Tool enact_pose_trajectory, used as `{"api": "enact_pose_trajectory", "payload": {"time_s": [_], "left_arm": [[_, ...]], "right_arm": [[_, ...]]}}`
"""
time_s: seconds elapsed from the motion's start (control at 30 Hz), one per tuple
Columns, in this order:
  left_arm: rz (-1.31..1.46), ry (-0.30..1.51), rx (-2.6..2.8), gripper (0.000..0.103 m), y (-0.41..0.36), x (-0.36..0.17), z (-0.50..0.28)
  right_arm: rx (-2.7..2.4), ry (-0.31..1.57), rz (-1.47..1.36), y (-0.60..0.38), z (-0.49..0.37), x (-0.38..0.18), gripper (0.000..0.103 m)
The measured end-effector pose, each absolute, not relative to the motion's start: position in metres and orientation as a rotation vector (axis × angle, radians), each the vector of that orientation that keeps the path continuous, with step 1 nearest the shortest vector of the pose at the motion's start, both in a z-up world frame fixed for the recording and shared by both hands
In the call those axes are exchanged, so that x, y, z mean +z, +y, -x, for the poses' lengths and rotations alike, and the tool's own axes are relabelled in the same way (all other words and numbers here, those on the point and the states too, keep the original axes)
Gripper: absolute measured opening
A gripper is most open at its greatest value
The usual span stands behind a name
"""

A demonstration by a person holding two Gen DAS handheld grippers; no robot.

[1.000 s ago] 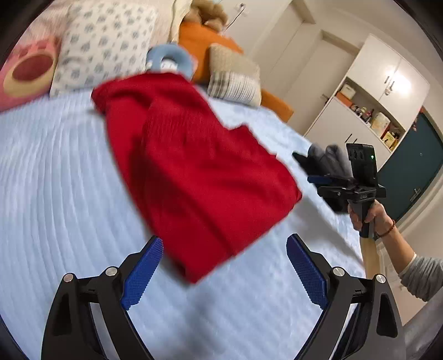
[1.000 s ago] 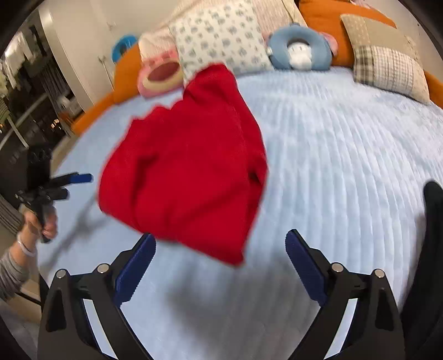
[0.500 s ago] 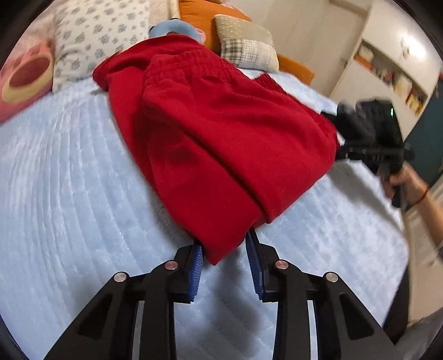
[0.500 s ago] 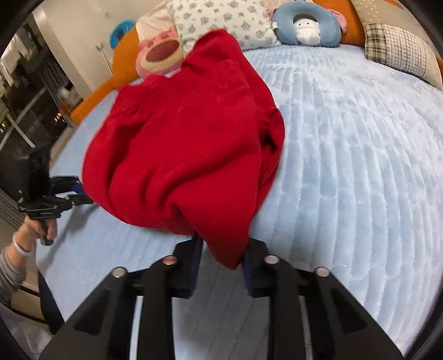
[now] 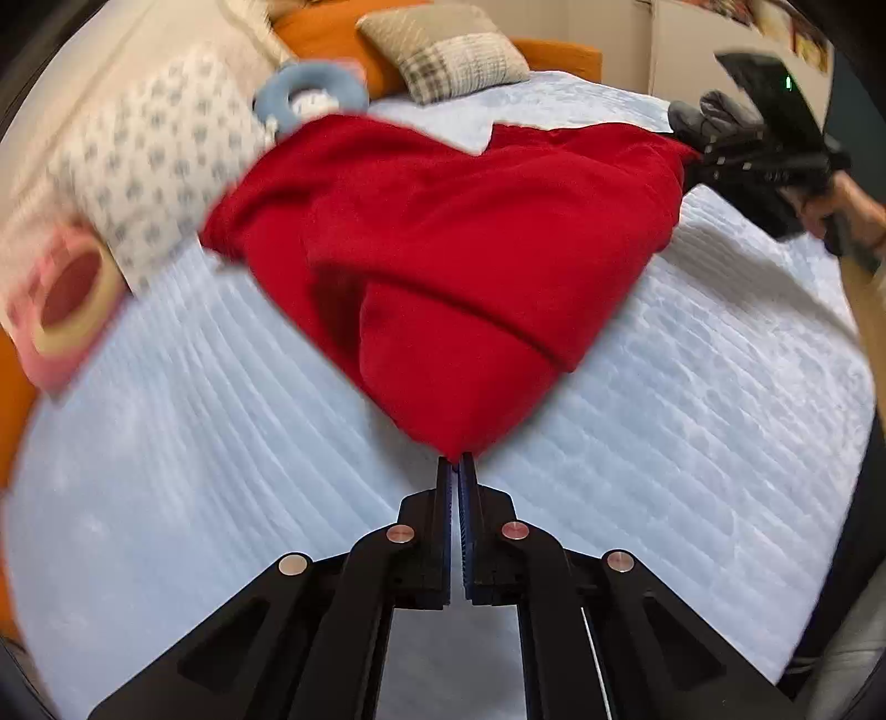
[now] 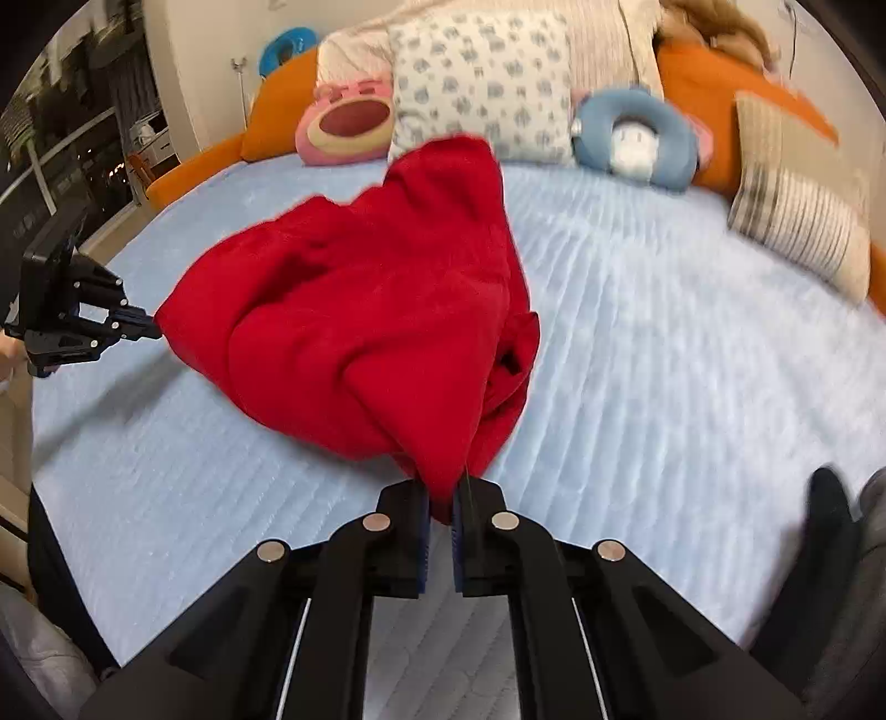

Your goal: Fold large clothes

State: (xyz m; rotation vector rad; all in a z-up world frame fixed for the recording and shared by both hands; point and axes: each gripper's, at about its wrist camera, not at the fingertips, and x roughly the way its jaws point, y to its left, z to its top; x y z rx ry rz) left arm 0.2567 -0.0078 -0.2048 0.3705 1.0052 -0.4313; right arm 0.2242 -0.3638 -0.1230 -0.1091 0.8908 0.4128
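Note:
A large red garment [image 5: 454,266] lies partly folded on the light blue quilted bed [image 5: 166,471]; it also shows in the right wrist view [image 6: 354,327]. My left gripper [image 5: 457,471] is shut on one near corner of it. My right gripper [image 6: 440,498] is shut on another corner, with cloth bunched between the jaws. Each gripper shows in the other's view, at the garment's far edge: the right one [image 5: 714,158] and the left one [image 6: 141,330]. The cloth is pulled taut and lifted between them.
Pillows and plush toys line the head of the bed: a patterned pillow [image 6: 482,83], a pink plush [image 6: 346,122], a blue ring plush [image 6: 637,138], a plaid cushion [image 6: 797,221]. An orange bed frame [image 6: 205,160] edges the mattress. White cabinets [image 5: 720,50] stand beyond.
Both grippers went from wide open to shut on corners of the red garment. The garment's near edge has been drawn up and bunched toward them.

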Motion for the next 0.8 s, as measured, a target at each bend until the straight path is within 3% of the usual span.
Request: {"api": "enact_pose_trajectory", "payload": {"time_s": [0.17, 0.37, 0.5, 0.53, 0.6, 0.63, 0.67, 0.8], "left_arm": [[-0.354, 1.035, -0.436, 0.007, -0.015, -0.246, -0.253], [-0.288, 1.048, -0.402, 0.006, -0.002, -0.254, -0.246], [-0.289, 1.029, -0.361, 0.006, 0.02, -0.245, -0.218], [-0.345, 1.005, -0.341, 0.007, 0.019, -0.241, -0.21], [-0.493, 0.927, -0.308, 0.026, 0.006, -0.233, -0.196], [-0.555, 0.876, -0.309, 0.053, -0.003, -0.229, -0.193], [-0.62, 0.819, -0.298, 0.071, -0.013, -0.226, -0.189], [-0.932, 0.559, -0.275, 0.072, -0.068, -0.224, -0.175]], "right_arm": [[0.397, 0.969, 0.088, -0.366, -0.226, -0.173, 0.006], [0.366, 0.95, 0.116, -0.367, -0.214, -0.173, 0.01], [0.34, 0.864, 0.148, -0.376, -0.185, -0.15, 0.03], [0.331, 0.817, 0.202, -0.372, -0.173, -0.142, 0.049], [0.321, 0.718, 0.313, -0.357, -0.153, -0.128, 0.069], [0.314, 0.688, 0.376, -0.347, -0.148, -0.124, 0.072], [0.306, 0.672, 0.423, -0.339, -0.147, -0.124, 0.072], [0.263, 0.576, 0.716, -0.295, -0.14, -0.136, 0.075]]}}
